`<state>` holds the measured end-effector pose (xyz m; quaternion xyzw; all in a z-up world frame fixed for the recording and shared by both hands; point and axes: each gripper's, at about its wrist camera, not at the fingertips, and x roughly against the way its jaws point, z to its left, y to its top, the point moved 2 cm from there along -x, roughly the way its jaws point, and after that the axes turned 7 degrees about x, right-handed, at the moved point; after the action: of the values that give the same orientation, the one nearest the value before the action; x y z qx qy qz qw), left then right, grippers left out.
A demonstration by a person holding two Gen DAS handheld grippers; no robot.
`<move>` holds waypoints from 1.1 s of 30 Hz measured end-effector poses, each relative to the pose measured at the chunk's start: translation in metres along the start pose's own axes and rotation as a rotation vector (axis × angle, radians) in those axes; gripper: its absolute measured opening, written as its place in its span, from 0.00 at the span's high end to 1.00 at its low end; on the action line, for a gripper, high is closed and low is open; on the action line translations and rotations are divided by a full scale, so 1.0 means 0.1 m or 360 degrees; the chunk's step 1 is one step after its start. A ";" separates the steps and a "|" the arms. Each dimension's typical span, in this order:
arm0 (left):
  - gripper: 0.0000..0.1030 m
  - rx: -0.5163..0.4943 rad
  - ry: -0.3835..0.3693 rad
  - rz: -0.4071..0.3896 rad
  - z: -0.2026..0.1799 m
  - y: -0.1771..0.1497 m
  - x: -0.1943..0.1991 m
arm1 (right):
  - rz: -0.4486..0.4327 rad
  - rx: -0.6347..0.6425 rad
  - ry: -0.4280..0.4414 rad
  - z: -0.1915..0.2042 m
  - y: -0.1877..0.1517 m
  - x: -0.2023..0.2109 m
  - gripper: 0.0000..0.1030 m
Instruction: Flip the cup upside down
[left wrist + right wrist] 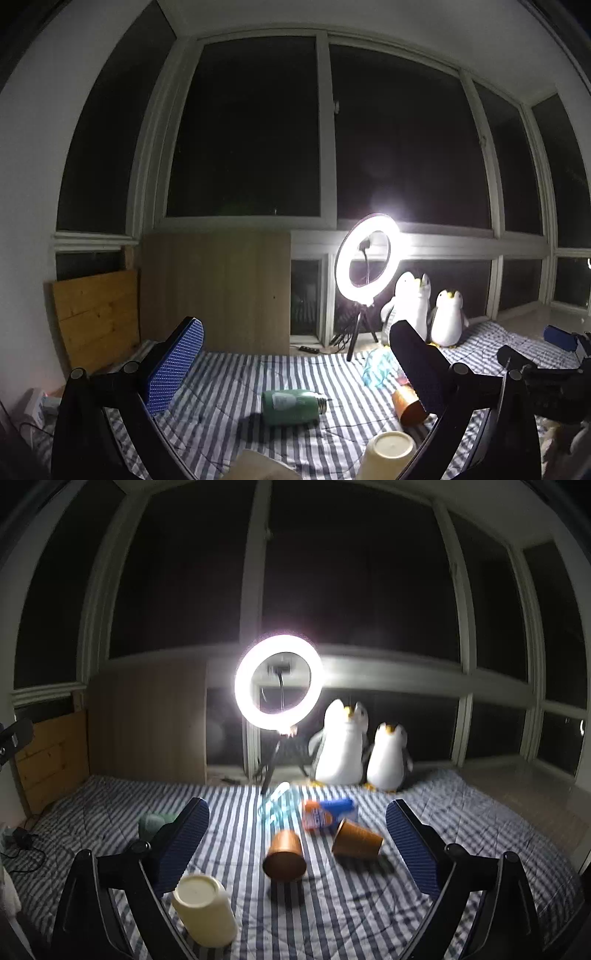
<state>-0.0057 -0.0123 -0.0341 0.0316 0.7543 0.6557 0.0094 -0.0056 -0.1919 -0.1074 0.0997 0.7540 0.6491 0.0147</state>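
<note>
Right wrist view: jaws of right gripper (pixel 297 834) stood wide and empty. Left to right: cream cup (pixel 205 910) inverted outside left finger, brown cup (pixel 285 854) inverted between jaws, second brown cup (pixel 356 840) lying tilted, nearer right finger. Left gripper (pixel 295 362) likewise wide, farther off.

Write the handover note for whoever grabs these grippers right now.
Left gripper: open, empty, held above the striped bedding.
Right gripper: open, empty, aimed at the brown cups.
Cream cup: base up, near the right gripper's left finger.
Nearer brown cup: apparently base up, tilted.
Farther brown cup: on its side, beside the blue and orange packet.
Green bottle: on its side, not part of the job.
Left: probably stand the farther brown cup upside down.
</note>
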 end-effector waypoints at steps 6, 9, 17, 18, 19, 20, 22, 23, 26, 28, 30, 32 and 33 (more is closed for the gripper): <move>0.00 0.0030 0.0037 0.0001 0.02 0.09 0.19 | -0.0140 -0.0007 -0.0023 0.07 0.08 0.25 0.01; 0.00 0.0048 0.0065 0.0025 0.01 0.07 0.22 | -0.0165 -0.0038 -0.0026 0.03 0.08 0.32 0.01; 0.00 0.0031 0.0110 0.0076 0.00 0.04 0.22 | -0.0158 -0.0087 -0.0007 -0.08 0.04 0.39 0.01; 0.00 0.0031 0.0112 0.0079 -0.01 0.04 0.21 | -0.0156 -0.0087 -0.0004 -0.09 0.04 0.38 0.01; 0.00 0.0028 0.0114 0.0080 -0.02 0.03 0.21 | -0.0156 -0.0088 -0.0003 -0.10 0.05 0.38 0.01; 0.00 0.0021 0.0115 0.0081 -0.03 0.03 0.21 | -0.0159 -0.0088 -0.0003 -0.10 0.05 0.38 0.01; 0.00 0.0007 0.0124 0.0084 -0.04 0.02 0.20 | -0.0164 -0.0092 -0.0002 -0.10 0.05 0.38 0.01; 0.00 0.0007 0.0127 0.0085 -0.04 0.01 0.20 | -0.0165 -0.0094 0.0001 -0.11 0.05 0.38 0.01; 0.00 0.0014 0.0126 0.0101 -0.04 0.00 0.17 | -0.0164 -0.0089 0.0002 -0.11 0.05 0.38 0.01; 0.00 0.0020 0.0126 0.0113 -0.03 -0.01 0.15 | -0.0161 -0.0088 0.0000 -0.10 0.05 0.37 0.01; 0.00 0.0021 0.0123 0.0125 -0.03 -0.02 0.14 | -0.0159 -0.0087 0.0001 -0.10 0.05 0.36 0.01; 0.00 0.0019 0.0122 0.0137 -0.03 -0.03 0.11 | -0.0155 -0.0082 -0.0002 -0.09 0.06 0.34 0.01; 0.00 0.0020 0.0121 0.0140 -0.03 -0.04 0.11 | -0.0154 -0.0081 -0.0003 -0.09 0.06 0.34 0.01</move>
<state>-0.0164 -0.0150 -0.0370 0.0398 0.7561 0.6514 -0.0485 -0.0391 -0.1942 -0.0966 0.0632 0.7412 0.6665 0.0492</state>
